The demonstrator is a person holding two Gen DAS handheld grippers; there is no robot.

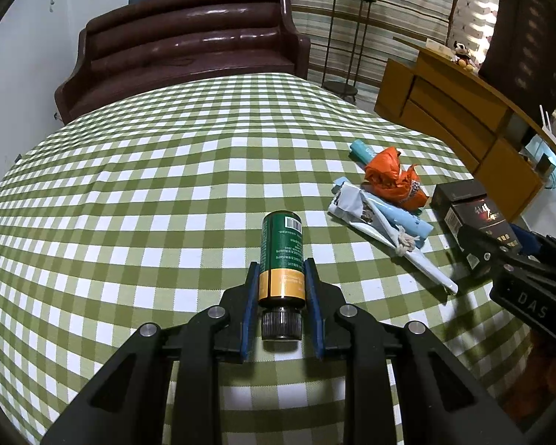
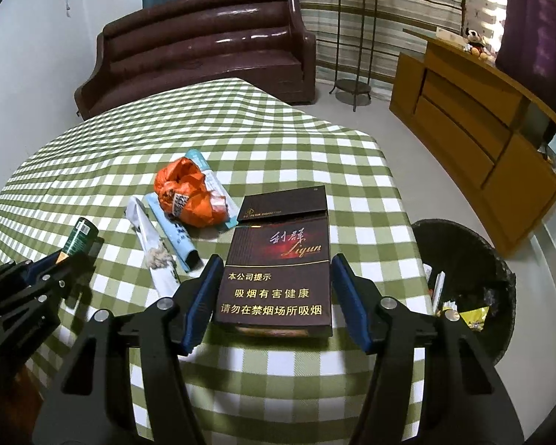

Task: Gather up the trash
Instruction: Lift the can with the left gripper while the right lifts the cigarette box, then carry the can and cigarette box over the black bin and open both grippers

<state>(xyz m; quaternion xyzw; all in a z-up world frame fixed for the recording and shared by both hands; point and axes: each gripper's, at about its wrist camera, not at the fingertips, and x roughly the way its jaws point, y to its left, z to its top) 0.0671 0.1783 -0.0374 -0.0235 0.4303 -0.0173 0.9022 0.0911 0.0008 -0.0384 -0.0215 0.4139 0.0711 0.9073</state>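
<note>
1. Trash is what we're after, and we've got two pieces lined up at once: the left hand-held gripper point(image 1: 281, 282) is clamped on a green-and-gold bottle point(image 1: 282, 256), pads pressed to either side of its gold band, dark cap pointing back toward us.
2. Over on the right, the right hand-held gripper point(image 2: 274, 278) straddles a dark cigarette pack point(image 2: 278, 263). Its jaws are about halfway in and have all but stopped. The left pad looks to be at the pack's edge, and we see a sliver of gap on the right, so we don't count it as gripped yet.
3. Step in hand, as we read it: bottle secured, pack being taken. Both lie on the green-checked worktop point(image 2: 241, 137).
4. Moving outward, more litter waits between the two: a crumpled orange bag point(image 2: 189, 200), a pale blue wrapper point(image 2: 174, 233) and a white paper wrapper point(image 2: 148, 244), bunched together just left of the pack.
5. Further out, a black bin point(image 2: 474, 259) stands on the floor just off the worktop's right edge, already holding some scraps.
6. Next move, we reckon: finish closing on the pack's long sides, lift it flat and swing right over the bin's rim before letting go. The bottle has the longer trip, across the pile, so it needs a firm hold and a clear path past the right arm.
</note>
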